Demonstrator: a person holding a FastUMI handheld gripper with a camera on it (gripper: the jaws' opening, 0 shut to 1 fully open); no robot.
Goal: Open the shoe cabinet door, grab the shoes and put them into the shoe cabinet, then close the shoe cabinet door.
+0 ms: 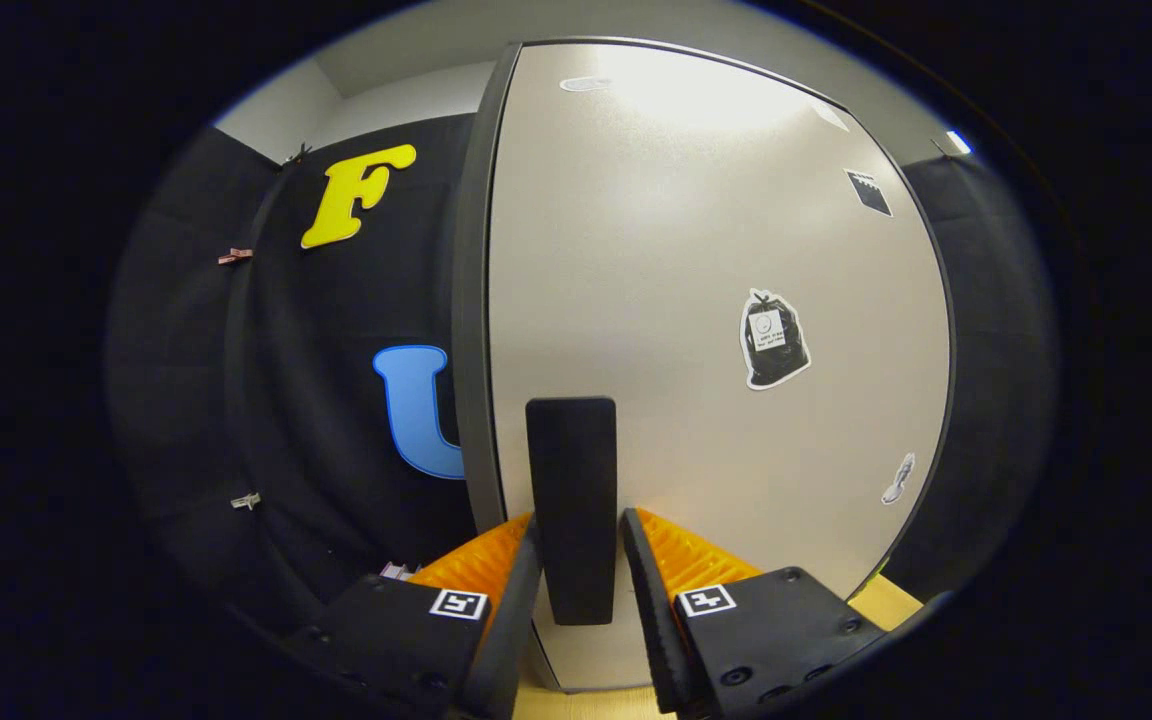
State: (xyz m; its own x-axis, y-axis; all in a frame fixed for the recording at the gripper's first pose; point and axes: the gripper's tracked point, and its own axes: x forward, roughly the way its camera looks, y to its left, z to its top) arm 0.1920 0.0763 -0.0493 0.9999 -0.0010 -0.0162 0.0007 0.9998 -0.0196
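The shoe cabinet door [696, 260] is a light grey panel with a dark frame, and it stands right in front of me. Its upright black handle [571, 480] sits near the door's left edge. My gripper [581, 528] has the handle between its two fingers. Both fingers [516, 575] press against the handle's sides, so the gripper is shut on it. A dark band [474, 300] runs down the door's left side. I cannot tell whether the door is ajar.
The black booth cloth [336, 400] hangs to the left of the cabinet, with small clips pinned on it. A few stickers [774, 340] are on the door face. A light wooden surface [886, 600] shows below the door's right corner.
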